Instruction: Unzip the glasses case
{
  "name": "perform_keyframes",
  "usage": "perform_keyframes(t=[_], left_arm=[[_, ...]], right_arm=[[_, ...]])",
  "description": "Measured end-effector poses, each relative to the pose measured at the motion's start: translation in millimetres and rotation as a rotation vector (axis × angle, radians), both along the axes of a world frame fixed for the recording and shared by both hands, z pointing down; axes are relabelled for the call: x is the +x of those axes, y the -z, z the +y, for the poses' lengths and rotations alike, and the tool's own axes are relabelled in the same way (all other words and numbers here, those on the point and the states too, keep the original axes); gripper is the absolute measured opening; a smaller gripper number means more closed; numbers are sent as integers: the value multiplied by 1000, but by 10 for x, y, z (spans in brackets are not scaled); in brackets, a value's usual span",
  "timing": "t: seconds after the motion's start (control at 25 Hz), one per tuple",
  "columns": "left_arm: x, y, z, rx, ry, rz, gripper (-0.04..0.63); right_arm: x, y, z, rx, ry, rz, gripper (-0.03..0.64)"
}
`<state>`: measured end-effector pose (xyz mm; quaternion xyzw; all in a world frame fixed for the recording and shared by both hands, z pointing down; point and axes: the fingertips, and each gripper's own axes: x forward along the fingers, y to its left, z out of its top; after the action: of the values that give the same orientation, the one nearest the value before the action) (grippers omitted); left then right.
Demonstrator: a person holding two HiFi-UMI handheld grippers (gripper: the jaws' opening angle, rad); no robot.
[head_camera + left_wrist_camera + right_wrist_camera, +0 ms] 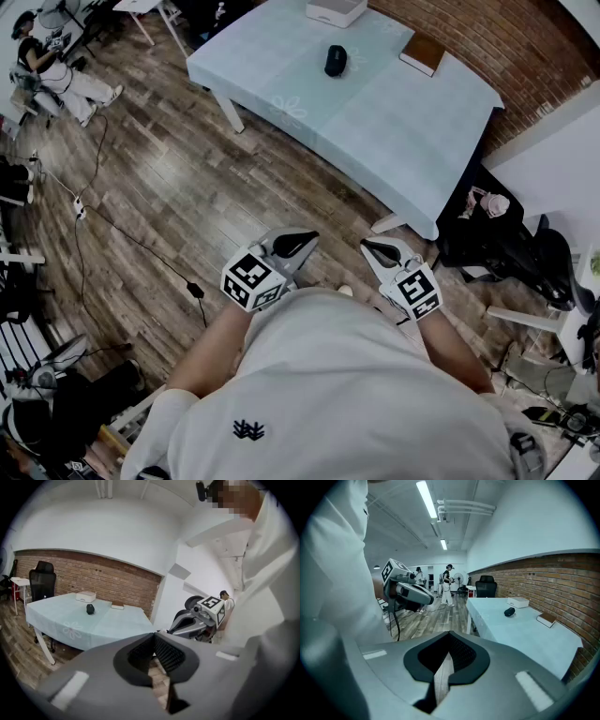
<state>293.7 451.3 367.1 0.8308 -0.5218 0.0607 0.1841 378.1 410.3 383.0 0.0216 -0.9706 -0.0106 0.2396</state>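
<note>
The glasses case point(336, 60) is a small black oval lying on the pale blue tablecloth of the table point(394, 131), far ahead of both grippers. It also shows as a dark lump, the case point(90, 609) in the left gripper view and the case point(509, 612) in the right gripper view. My left gripper point(306, 240) and right gripper point(368, 247) are held close to the person's body over the wooden floor, well short of the table. Both are shut with nothing between the jaws. The left gripper point(153, 637) and the right gripper point(449, 634) each see the other gripper beside them.
A white box point(336, 9) and a brown book point(423, 52) lie on the table near the brick wall. Black bags point(497, 246) sit on the floor at the right. A cable point(141, 246) runs across the floor on the left, where a person point(56, 75) sits.
</note>
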Motion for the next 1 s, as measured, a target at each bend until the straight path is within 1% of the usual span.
perform_keyframes(t=[0.16, 0.36, 0.6, 0.68, 0.8, 1.0], left_arm=[[-260, -95, 185, -15, 12, 9, 57], [-502, -130, 406, -9, -9, 9, 57], [-786, -245, 392, -14, -15, 35, 57], [-875, -289, 274, -11, -3, 38, 57], [-1052, -391, 13, -22, 16, 20, 58], [-1408, -413, -587, -68, 44, 6, 60]], right_arm=[[-276, -25, 137, 10, 4, 7, 0], [-561, -105, 330, 6, 4, 17, 0], [-843, -179, 361, -7, -20, 58, 0], [-895, -211, 249, -12, -13, 66, 0], [-1032, -331, -43, -35, -1, 63, 0], [-1417, -431, -840, -18, 19, 51, 2]])
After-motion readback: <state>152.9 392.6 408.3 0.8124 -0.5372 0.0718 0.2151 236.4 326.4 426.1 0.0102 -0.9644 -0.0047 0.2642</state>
